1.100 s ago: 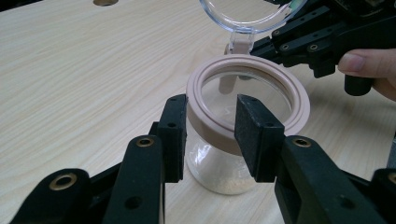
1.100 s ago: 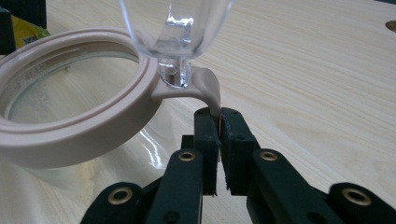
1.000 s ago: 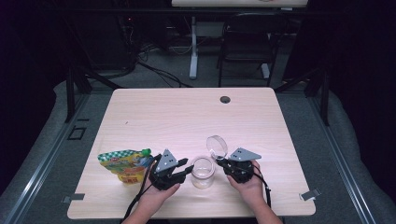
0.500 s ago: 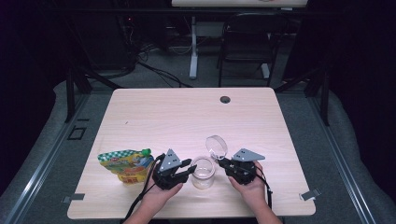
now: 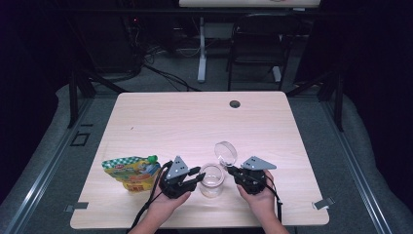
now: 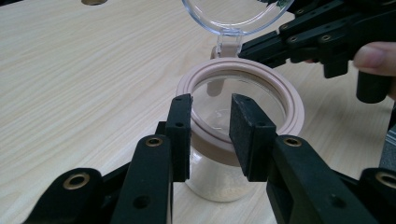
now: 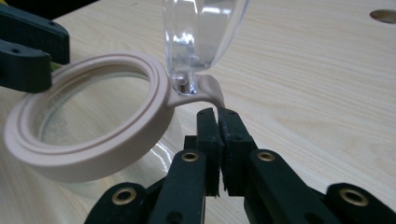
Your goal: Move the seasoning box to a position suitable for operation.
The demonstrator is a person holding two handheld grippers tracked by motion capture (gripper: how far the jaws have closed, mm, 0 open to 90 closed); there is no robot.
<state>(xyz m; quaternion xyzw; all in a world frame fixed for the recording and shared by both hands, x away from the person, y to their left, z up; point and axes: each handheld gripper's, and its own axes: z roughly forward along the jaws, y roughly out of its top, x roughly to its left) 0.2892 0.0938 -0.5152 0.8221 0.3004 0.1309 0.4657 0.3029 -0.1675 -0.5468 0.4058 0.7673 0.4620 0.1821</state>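
Note:
A clear glass jar [image 5: 212,179] with a beige ring around its mouth [image 6: 289,107] stands near the table's front edge. Its hinged clear lid [image 5: 226,152] stands open, tilted back to the right. My left gripper [image 5: 197,176] is at the jar's left side. In the left gripper view it [image 6: 210,135] is open, with its jaws at the near part of the rim and nothing clamped. My right gripper [image 5: 230,169] is at the jar's right side. In the right gripper view it [image 7: 218,114] is shut, its tips just under the ring's hinge tab [image 7: 208,91] below the lid [image 7: 201,28].
A colourful snack pouch [image 5: 131,170] with a green cap lies just left of my left gripper. A round cable hole [image 5: 234,104] sits near the table's far edge. Chairs and cables stand on the floor beyond the table.
My left gripper has moved right, up to the jar's rim. The right gripper, jar and lid have stayed in place.

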